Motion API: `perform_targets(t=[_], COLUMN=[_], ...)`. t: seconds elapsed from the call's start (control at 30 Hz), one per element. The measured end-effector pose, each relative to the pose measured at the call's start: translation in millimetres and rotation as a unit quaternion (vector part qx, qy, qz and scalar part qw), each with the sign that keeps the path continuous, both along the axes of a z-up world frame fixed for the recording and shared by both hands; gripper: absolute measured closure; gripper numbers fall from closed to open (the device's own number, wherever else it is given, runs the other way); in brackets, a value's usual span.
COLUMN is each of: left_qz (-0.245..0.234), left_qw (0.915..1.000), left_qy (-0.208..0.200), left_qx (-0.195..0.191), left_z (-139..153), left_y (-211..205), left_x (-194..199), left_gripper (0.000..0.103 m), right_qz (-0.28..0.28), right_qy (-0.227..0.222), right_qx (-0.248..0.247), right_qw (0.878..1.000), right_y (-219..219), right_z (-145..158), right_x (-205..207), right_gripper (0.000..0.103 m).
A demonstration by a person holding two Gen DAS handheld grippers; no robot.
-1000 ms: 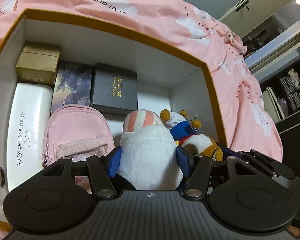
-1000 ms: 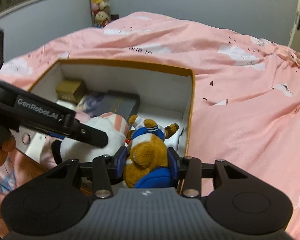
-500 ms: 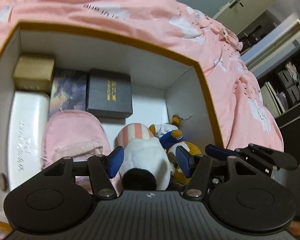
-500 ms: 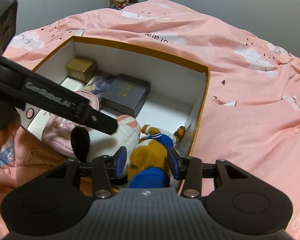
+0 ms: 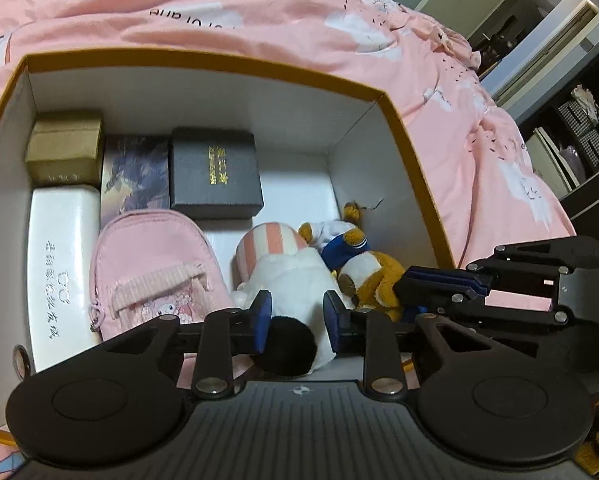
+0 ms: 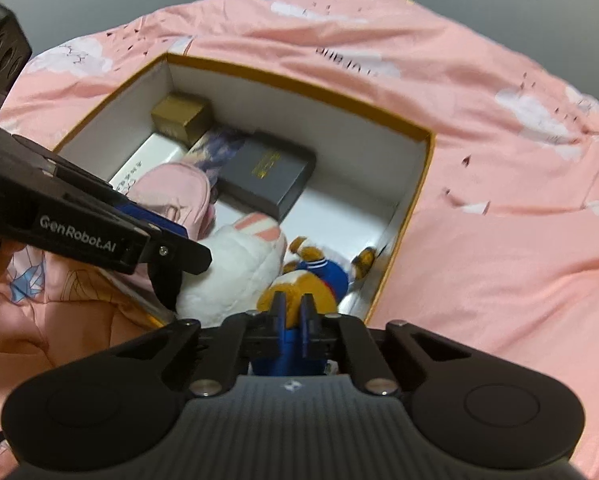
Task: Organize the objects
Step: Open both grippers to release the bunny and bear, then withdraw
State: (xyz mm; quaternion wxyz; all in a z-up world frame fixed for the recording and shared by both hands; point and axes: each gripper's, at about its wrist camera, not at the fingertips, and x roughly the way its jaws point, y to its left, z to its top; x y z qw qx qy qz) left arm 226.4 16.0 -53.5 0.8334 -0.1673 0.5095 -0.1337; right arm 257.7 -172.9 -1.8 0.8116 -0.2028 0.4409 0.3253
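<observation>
An orange-rimmed white box point(image 5: 203, 62) point(image 6: 299, 80) lies on a pink bed. In its near right part lie a white plush with a pink-striped end point(image 5: 287, 268) point(image 6: 235, 268) and a brown bear in blue clothes point(image 5: 363, 268) point(image 6: 319, 276). My left gripper point(image 5: 297, 322) is open above the near end of the white plush, its jaws either side of the plush's black part. My right gripper point(image 6: 293, 314) is nearly shut just above the bear; whether it pinches the bear is unclear.
The box also holds a gold box point(image 5: 65, 148), a white case point(image 5: 59, 264), a pink pouch point(image 5: 155, 268), a dark picture card point(image 5: 135, 176) and a black box point(image 5: 213, 178). A wardrobe and shelves point(image 5: 571, 128) stand at the right.
Both plush toys were lowered into the box. My left gripper opened and let go of the white plush. My right gripper let go of the bear, drew back and narrowed its jaws.
</observation>
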Motion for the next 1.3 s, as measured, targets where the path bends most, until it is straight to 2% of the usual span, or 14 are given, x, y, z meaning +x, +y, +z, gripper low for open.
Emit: perform_targets(t=[0.3,0.63,0.73,0.8,0.93,1.0,1.07,1.17,1.2,1.23,1.3], left_qz=[0.0,-0.007,-0.003,0.004,0.009,0.007,0.006,0.001,-0.002,-0.007,-0.023], left_qw=[0.9999,0.9996,0.9991,0.9985,0.9959,0.9923,0.9872,0.9792,0.9773,0.9759,0.9746], left_qy=[0.004,0.0,-0.015,-0.031,-0.08,-0.114,-0.147,-0.187,-0.194,-0.199,-0.205], left_qx=[0.012,0.028,0.039,0.044,0.041,0.048,0.061,0.079,0.086,0.09,0.088], left_z=[-9,-15,-8,-3,14,25,37,51,55,57,61], left_y=[-5,-14,-16,-15,-16,-19,-23,-28,-30,-31,-33], left_x=[1,5,1,-5,-28,-44,-60,-79,-84,-88,-99], left_gripper=[0.074,0.074,0.072,0.072,0.064,0.061,0.06,0.056,0.056,0.054,0.052], right_qz=[-0.006,-0.013,-0.007,-0.007,-0.015,-0.021,-0.03,-0.042,-0.047,-0.052,-0.062], right_qy=[0.052,0.085,0.064,0.04,-0.014,-0.039,-0.059,-0.087,-0.093,-0.097,-0.097], right_qx=[-0.017,-0.017,-0.013,-0.008,0.018,0.033,0.048,0.063,0.069,0.077,0.095], right_qw=[0.998,0.996,0.998,0.999,1.0,0.998,0.997,0.993,0.992,0.991,0.989], right_y=[7,18,17,14,3,-3,-9,-18,-22,-26,-35], right_z=[-7,-23,-18,-11,8,17,26,36,39,41,45], right_x=[14,27,20,12,-10,-23,-38,-59,-65,-71,-85], right_gripper=[0.097,0.097,0.096,0.091,0.09,0.076,0.073,0.062,0.054,0.05,0.048])
